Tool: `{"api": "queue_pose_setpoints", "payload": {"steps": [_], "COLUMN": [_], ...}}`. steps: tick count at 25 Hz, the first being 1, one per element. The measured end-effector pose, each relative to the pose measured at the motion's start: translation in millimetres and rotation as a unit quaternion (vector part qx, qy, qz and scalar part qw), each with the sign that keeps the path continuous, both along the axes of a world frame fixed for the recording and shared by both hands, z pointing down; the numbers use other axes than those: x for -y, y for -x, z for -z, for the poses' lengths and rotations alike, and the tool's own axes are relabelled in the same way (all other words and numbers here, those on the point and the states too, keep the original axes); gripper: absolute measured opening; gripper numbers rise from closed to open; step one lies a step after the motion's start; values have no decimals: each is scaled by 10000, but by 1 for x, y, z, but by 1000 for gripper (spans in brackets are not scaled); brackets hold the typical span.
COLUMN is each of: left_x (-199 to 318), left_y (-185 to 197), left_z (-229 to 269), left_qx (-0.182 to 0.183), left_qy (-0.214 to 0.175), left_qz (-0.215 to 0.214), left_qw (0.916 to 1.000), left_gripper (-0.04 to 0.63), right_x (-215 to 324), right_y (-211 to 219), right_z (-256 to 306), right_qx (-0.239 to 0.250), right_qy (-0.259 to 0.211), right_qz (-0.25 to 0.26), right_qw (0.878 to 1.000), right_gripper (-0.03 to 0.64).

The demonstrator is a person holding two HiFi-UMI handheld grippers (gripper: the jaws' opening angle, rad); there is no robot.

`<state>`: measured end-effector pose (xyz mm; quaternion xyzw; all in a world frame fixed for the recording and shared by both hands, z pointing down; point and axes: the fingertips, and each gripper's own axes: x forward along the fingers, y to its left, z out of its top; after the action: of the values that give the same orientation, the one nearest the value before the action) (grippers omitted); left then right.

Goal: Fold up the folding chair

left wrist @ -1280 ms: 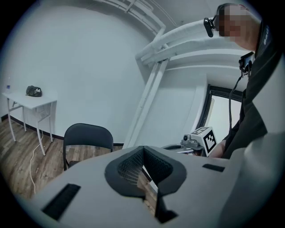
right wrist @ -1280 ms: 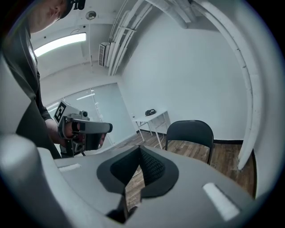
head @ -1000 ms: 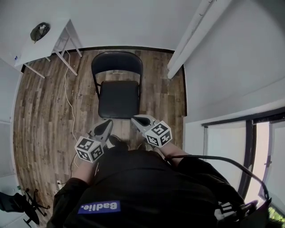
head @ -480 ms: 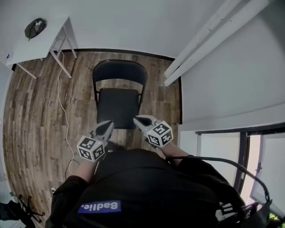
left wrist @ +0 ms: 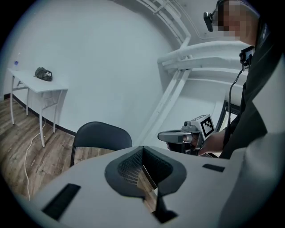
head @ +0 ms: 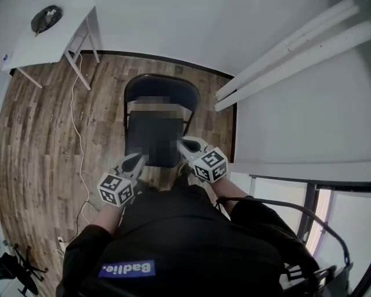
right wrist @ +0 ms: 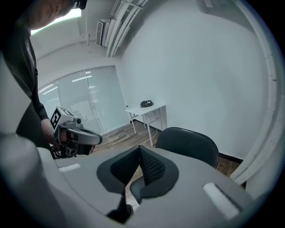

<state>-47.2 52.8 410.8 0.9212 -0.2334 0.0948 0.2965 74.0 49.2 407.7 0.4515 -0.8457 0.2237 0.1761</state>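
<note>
Black folding chair (head: 162, 87), open, just beyond left gripper (head: 141, 157) and right gripper (head: 183, 142), both pressed together empty, flanking its near seat edge.

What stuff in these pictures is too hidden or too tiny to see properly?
- Seat of the folding chair, head view: a blurred patch laid over the picture covers it.
- Chair legs: mostly under the seat in the head view, and behind the bodies of the left gripper and right gripper in their own views.
- Dark thing on the white table: too small in every view to name.
</note>
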Motion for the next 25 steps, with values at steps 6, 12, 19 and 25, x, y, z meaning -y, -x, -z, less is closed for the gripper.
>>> {"api": "queue_pose_setpoints", "payload": {"steps": [6,12,19,25], "left_x": [24,41,48,52], "left_y": [-7,-27,-38,-17], "left_z": [-12,-38,-80,-133], "left_qx": [-30,-200,-471,-958], "left_qy": [26,126,311,674], "left_qz": [593,1502,2560,3195], "left_qw": [9982,9884,9650,9403], "left_gripper": [3,3,5,5], "right_x": [44,87,126,139], "right_y": [-16,-50,-87,-84], "right_z": [-9,-27,-45,-70], "right_qx": [-39,-113,-120,-397], "right_qy": [-124,-161,-166,-140], "right_qz": [458,1096,1650,1861], "right_qw": [9989,9938,9861,9816], "right_gripper": [3,3,3,9]}}
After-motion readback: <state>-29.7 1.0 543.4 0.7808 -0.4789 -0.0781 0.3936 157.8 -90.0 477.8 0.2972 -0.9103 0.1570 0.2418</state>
